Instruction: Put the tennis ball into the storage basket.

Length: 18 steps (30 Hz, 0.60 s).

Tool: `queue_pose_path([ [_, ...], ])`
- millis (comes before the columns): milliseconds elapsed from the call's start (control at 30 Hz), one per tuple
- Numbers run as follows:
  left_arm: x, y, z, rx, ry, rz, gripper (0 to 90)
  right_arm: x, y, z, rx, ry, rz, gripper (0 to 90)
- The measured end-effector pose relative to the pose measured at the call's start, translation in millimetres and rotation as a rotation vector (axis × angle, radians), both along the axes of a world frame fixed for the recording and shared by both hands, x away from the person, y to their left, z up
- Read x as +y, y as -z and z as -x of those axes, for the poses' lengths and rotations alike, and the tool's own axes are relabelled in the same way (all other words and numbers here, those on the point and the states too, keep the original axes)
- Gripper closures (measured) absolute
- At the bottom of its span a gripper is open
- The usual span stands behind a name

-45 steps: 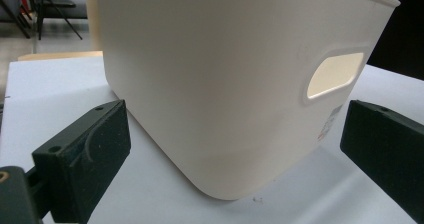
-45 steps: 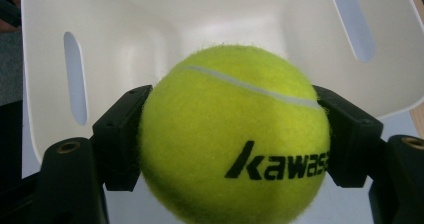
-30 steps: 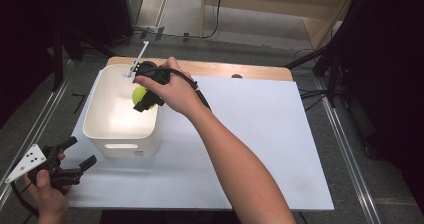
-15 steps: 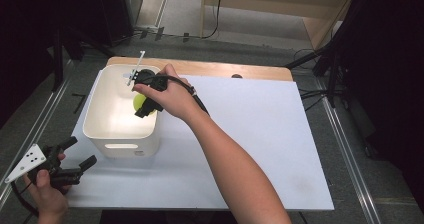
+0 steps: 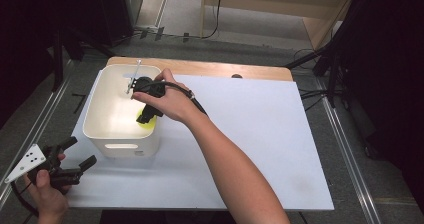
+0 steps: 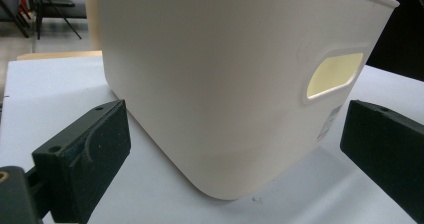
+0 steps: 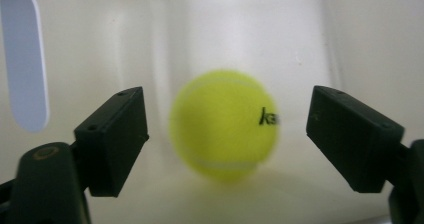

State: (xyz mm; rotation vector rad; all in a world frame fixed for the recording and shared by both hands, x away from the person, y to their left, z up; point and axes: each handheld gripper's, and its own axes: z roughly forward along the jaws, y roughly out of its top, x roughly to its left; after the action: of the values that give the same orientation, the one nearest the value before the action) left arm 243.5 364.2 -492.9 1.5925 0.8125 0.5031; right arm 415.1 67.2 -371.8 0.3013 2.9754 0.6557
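A yellow-green tennis ball (image 5: 141,122) lies low inside a white plastic bin (image 5: 122,145) at the left of the table. My right gripper (image 5: 148,115) reaches down into the bin right over it. In the right gripper view the ball (image 7: 223,126) is blurred, near the bin floor (image 7: 280,194), and the open jaws of my right gripper (image 7: 227,134) stand apart from it on both sides. My left gripper (image 5: 82,150) is held open near the table's front left corner, a little short of the bin. Its view faces the bin wall (image 6: 225,84) and a handle slot (image 6: 334,75).
The bin stands on a white board (image 5: 260,134) laid over a wooden tabletop (image 5: 210,70). The person's right forearm (image 5: 235,174) crosses the middle of the board. Metal rails (image 5: 345,134) run along both sides of the table, and dark stands are behind it.
The right hand has moved toward the near side and lower into the bin. The ball is now deeper in the bin, between open jaws. The left gripper has stayed put.
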Motion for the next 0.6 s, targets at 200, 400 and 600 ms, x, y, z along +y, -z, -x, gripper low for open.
queue_pose_path([
  [200,-0.1,0.0,0.0,-0.001,0.001,-0.003,0.0,-6.9,-3.8,0.9,-0.004,0.008,-0.028,9.9],
  [400,-0.8,0.1,-0.4,-0.003,-0.001,-0.006,0.0,-18.5,-12.0,4.6,-0.021,0.035,-0.085,7.3],
  [600,-1.5,0.2,-0.3,-0.003,0.0,-0.008,0.0,-35.5,-21.4,6.7,-0.023,0.04,-0.155,0.0],
])
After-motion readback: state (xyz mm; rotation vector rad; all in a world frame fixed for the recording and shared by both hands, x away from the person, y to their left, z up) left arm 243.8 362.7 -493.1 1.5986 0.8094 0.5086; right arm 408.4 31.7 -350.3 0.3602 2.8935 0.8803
